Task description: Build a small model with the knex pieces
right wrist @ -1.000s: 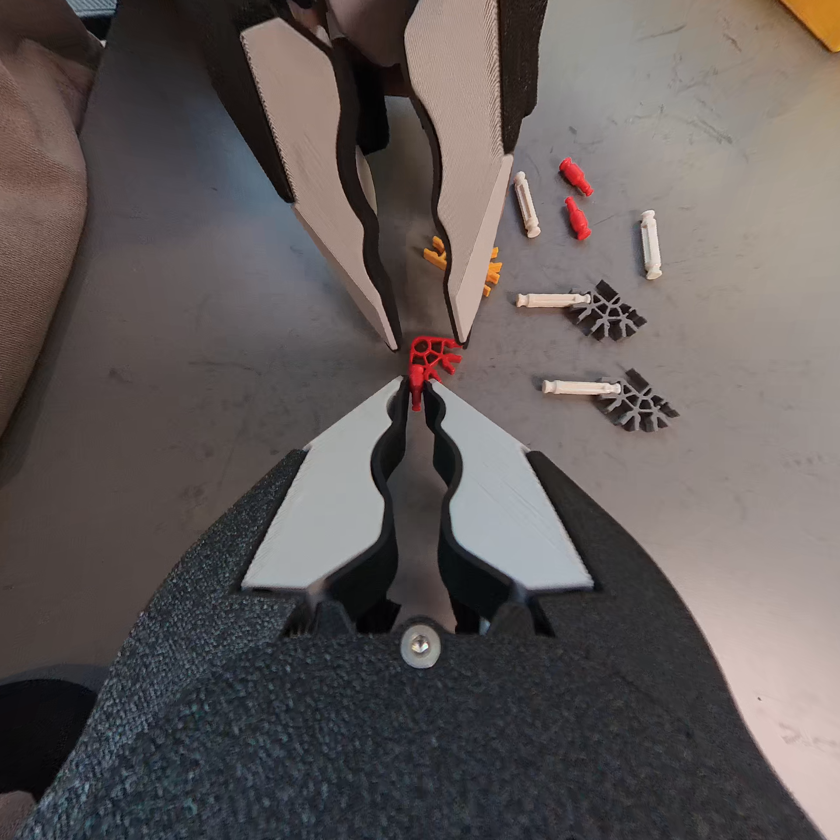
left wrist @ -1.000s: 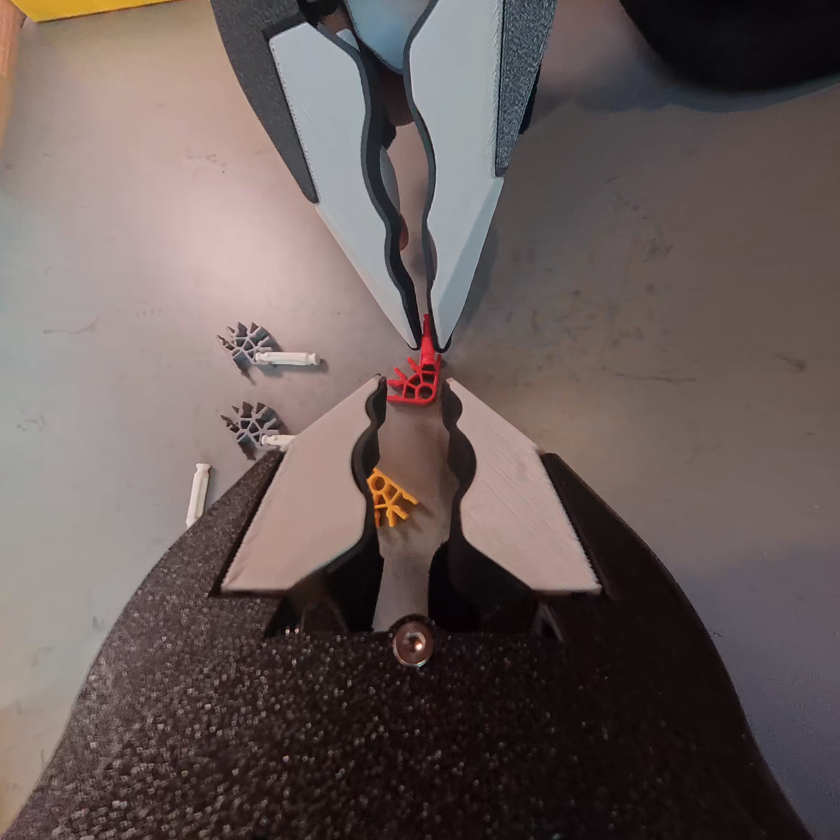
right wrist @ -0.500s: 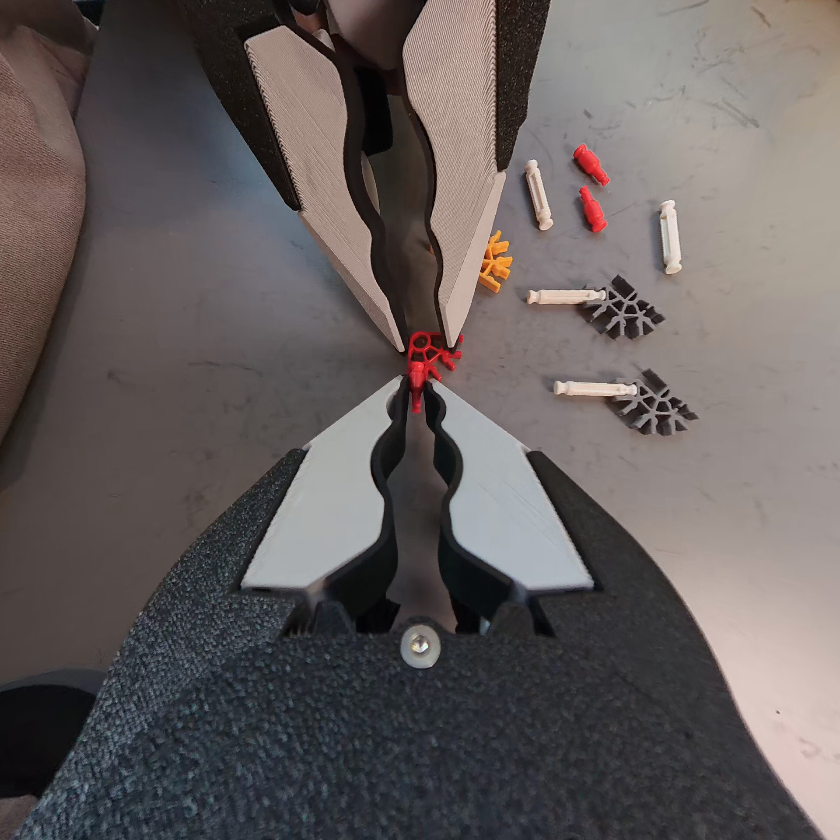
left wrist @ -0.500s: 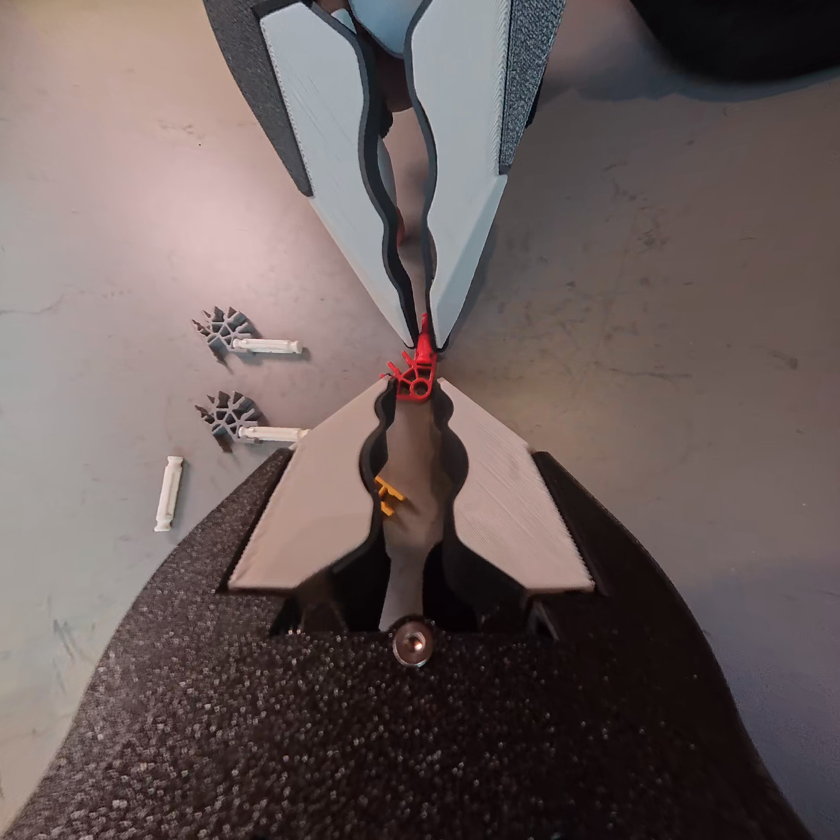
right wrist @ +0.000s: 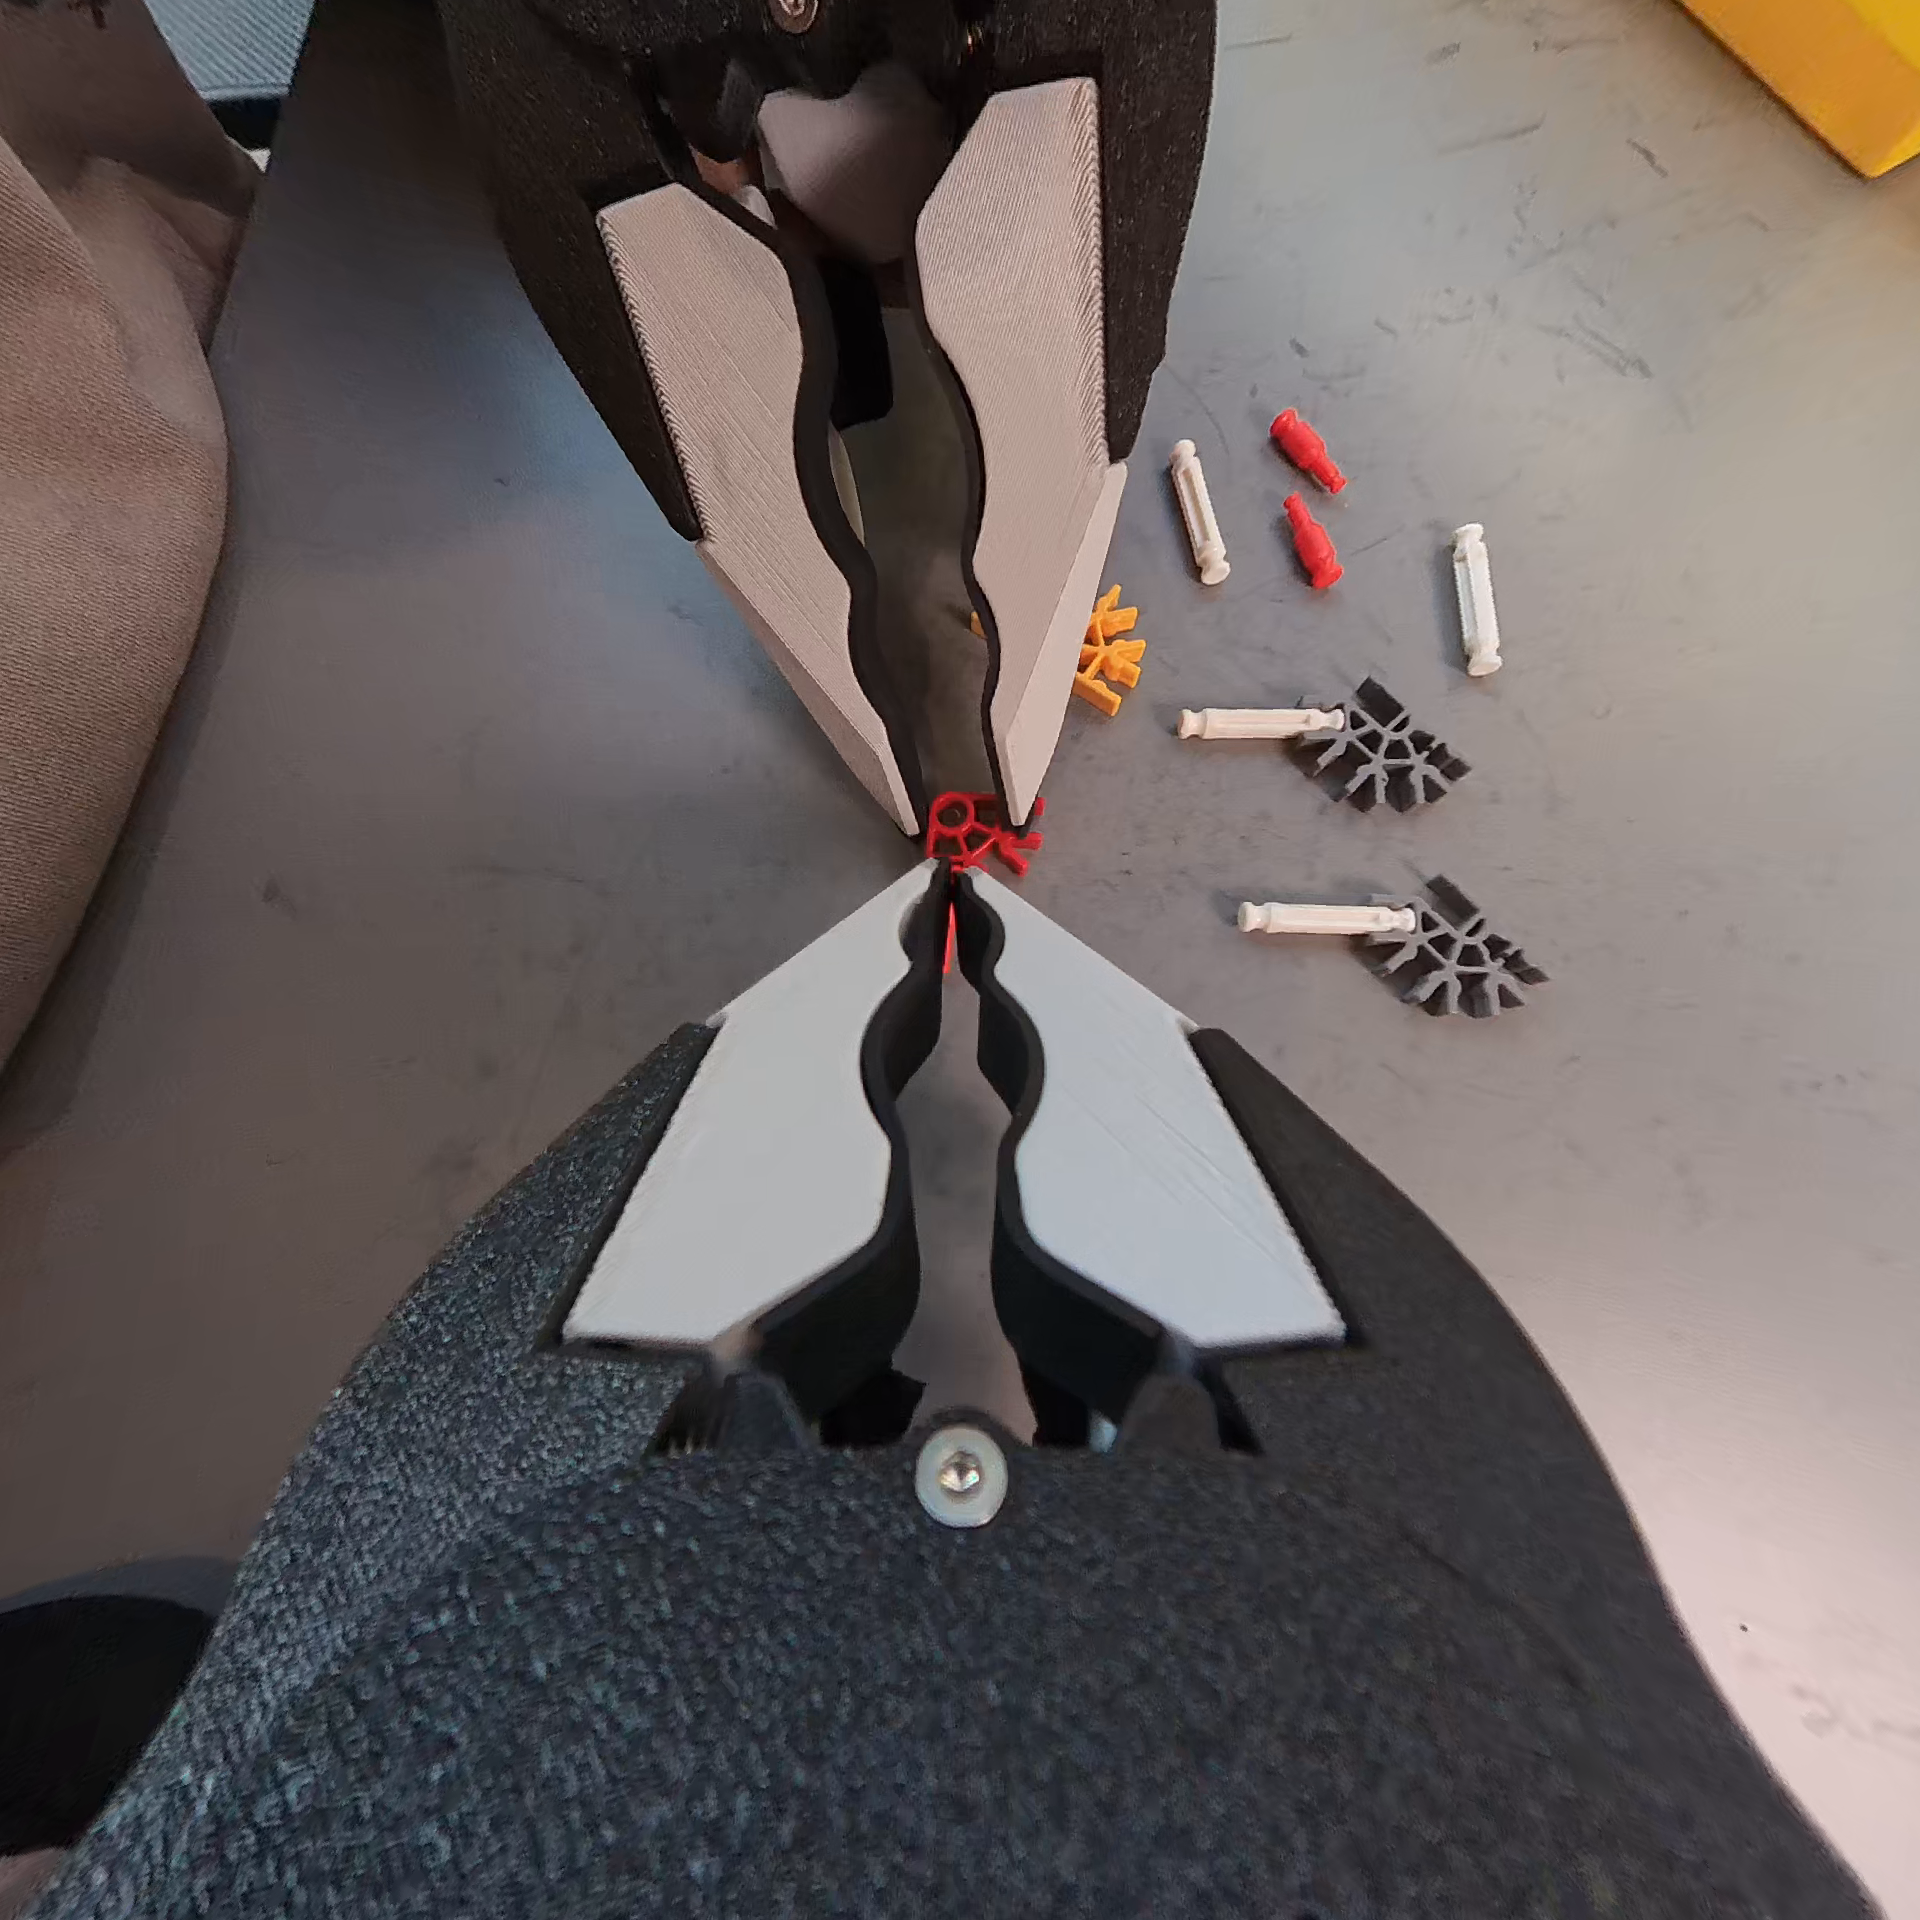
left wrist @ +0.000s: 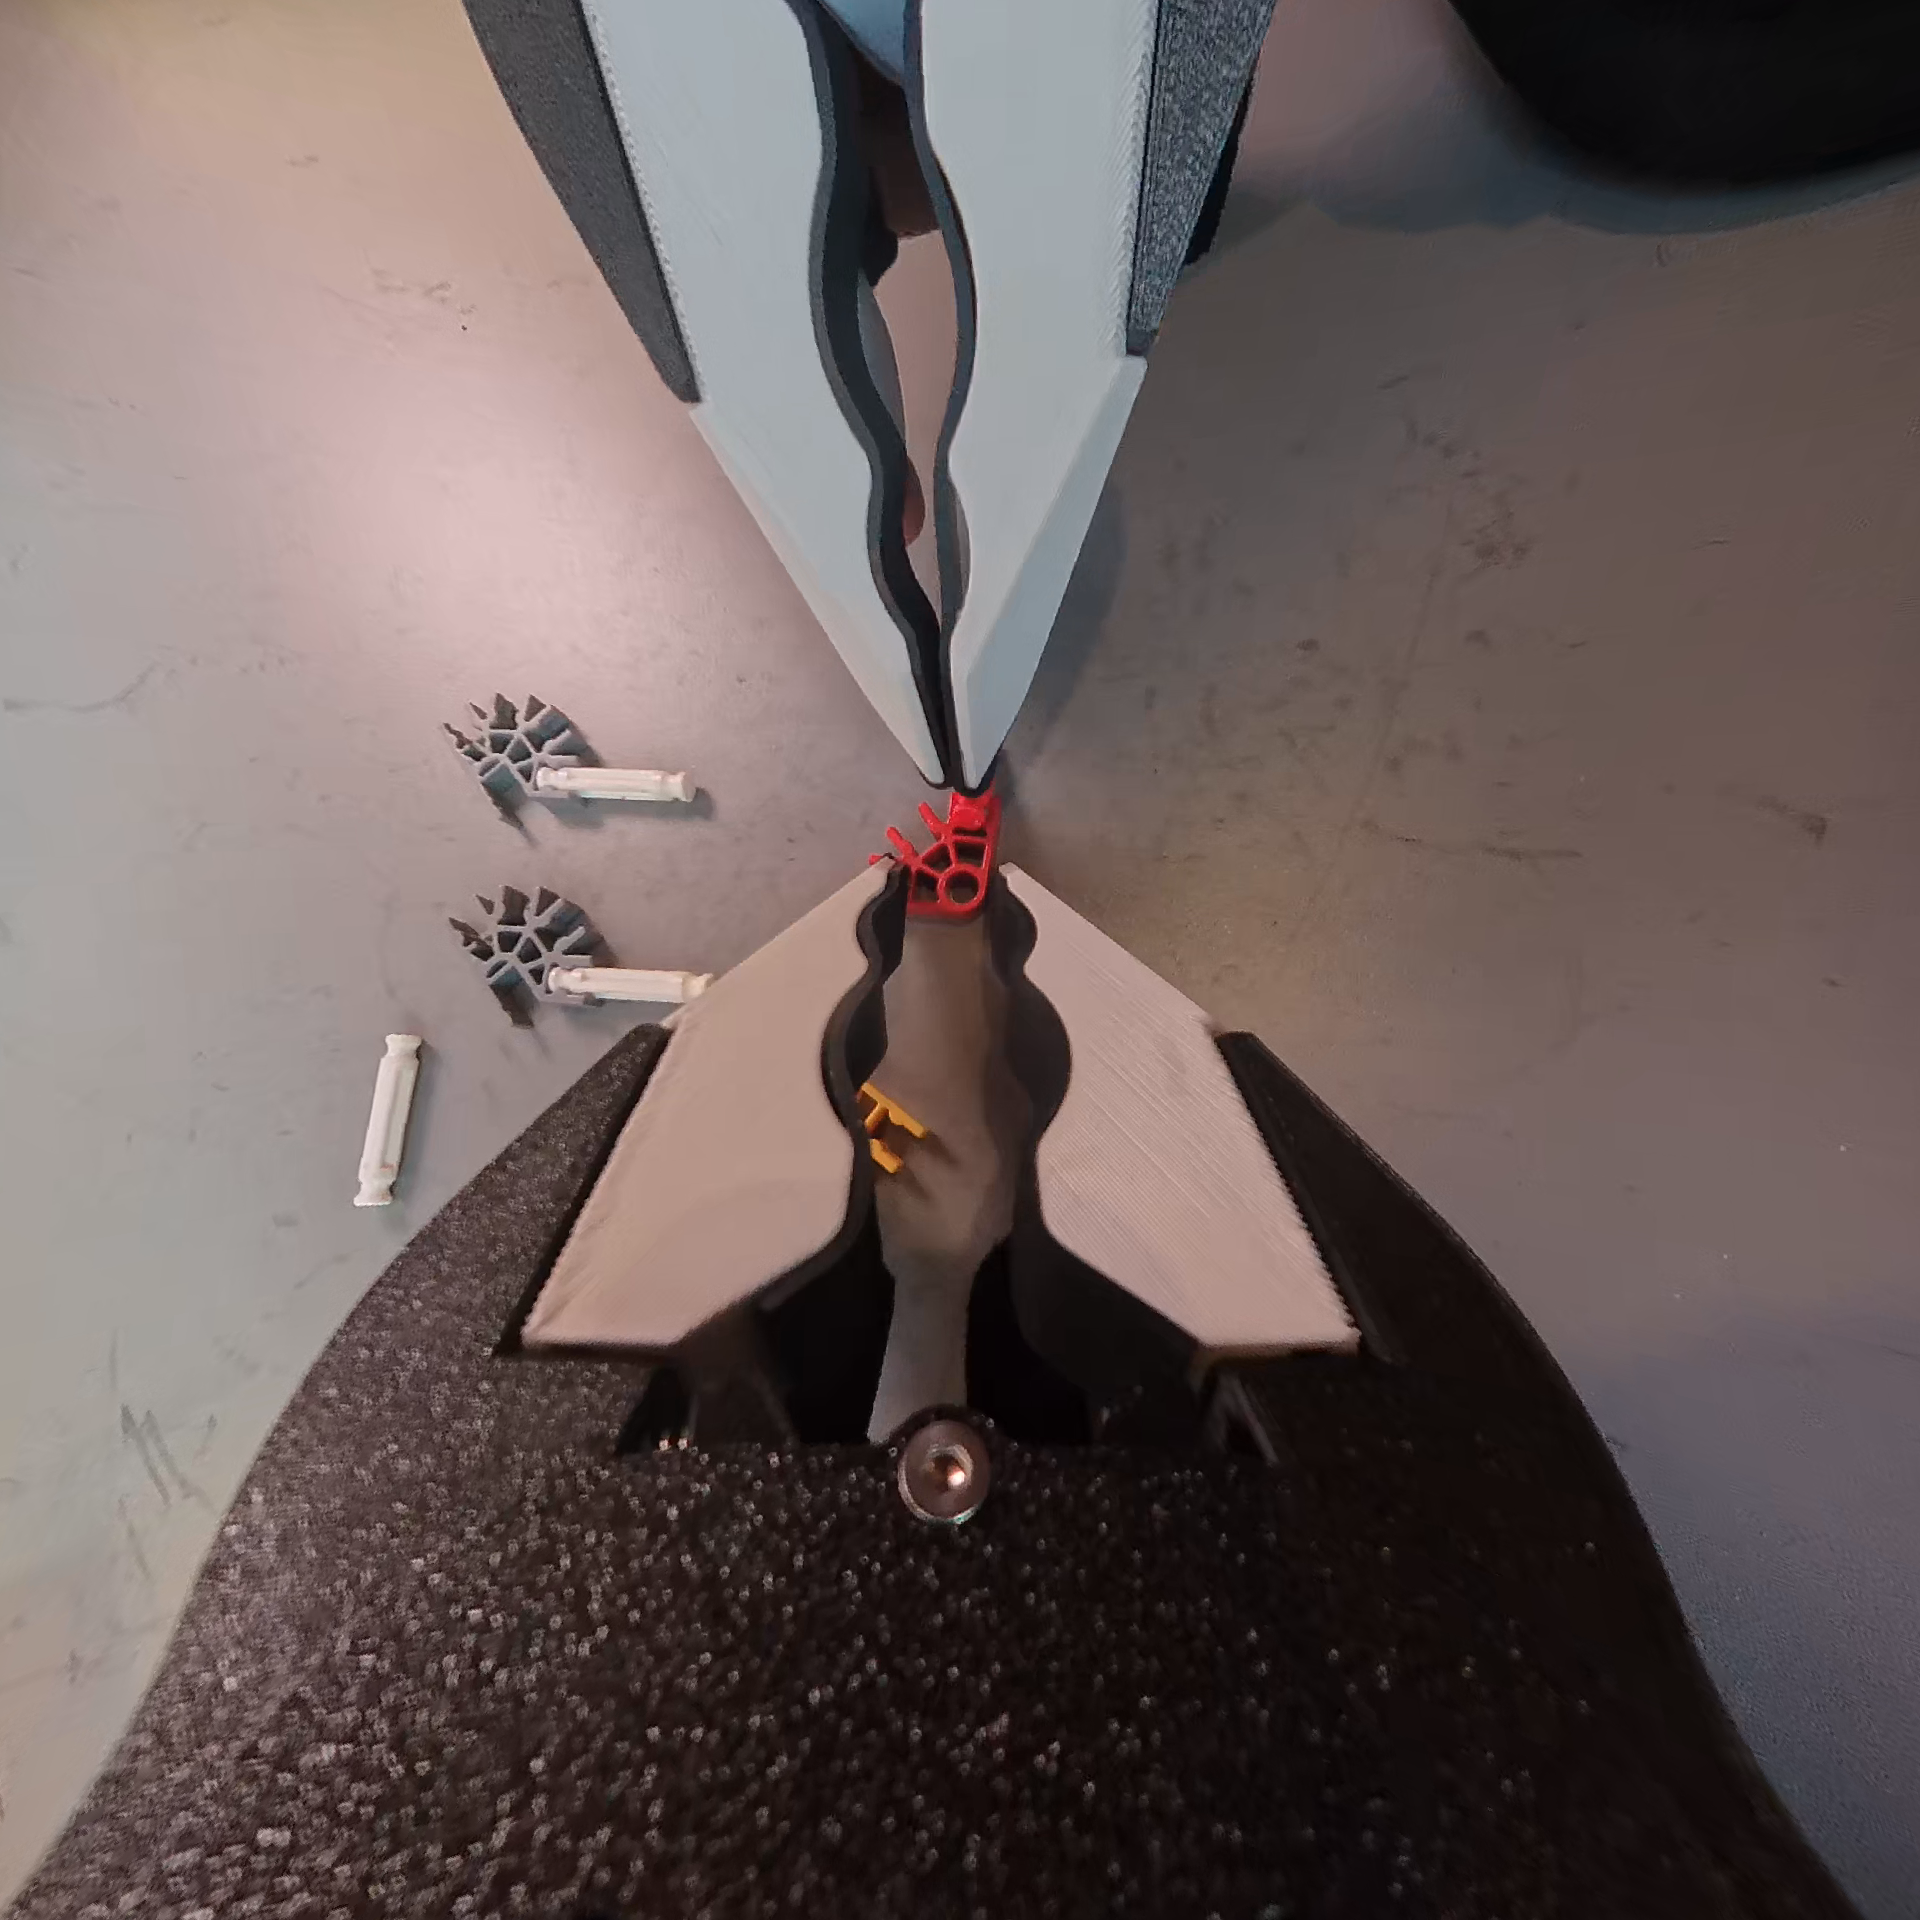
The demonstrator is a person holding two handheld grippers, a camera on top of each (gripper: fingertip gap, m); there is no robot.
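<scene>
Left wrist view shows your left gripper (left wrist: 943, 878) with its fingers a narrow gap apart, pinching the red connector (left wrist: 945, 906) flat between their tips, just above the worktop (left wrist: 1455, 727). The connector sits straight ahead of those tips, with its spokes fanned toward the far left. Your right gripper (right wrist: 951, 878) comes in head-on from the far side, so the two sets of tips meet almost nose to nose and the connector is the only thing between them.

In the right wrist view its fingers are pressed nearly together on a thin red piece (right wrist: 948, 935). This piece runs lengthwise along the fingers and points at the connector. Whether its end is seated in the connector or only touching it, you cannot tell.

A yellow connector (left wrist: 888, 1132) lies on the worktop beneath your left fingers. Two grey connectors with white rods (left wrist: 530, 940) lie to the left, well apart from both grippers.
</scene>
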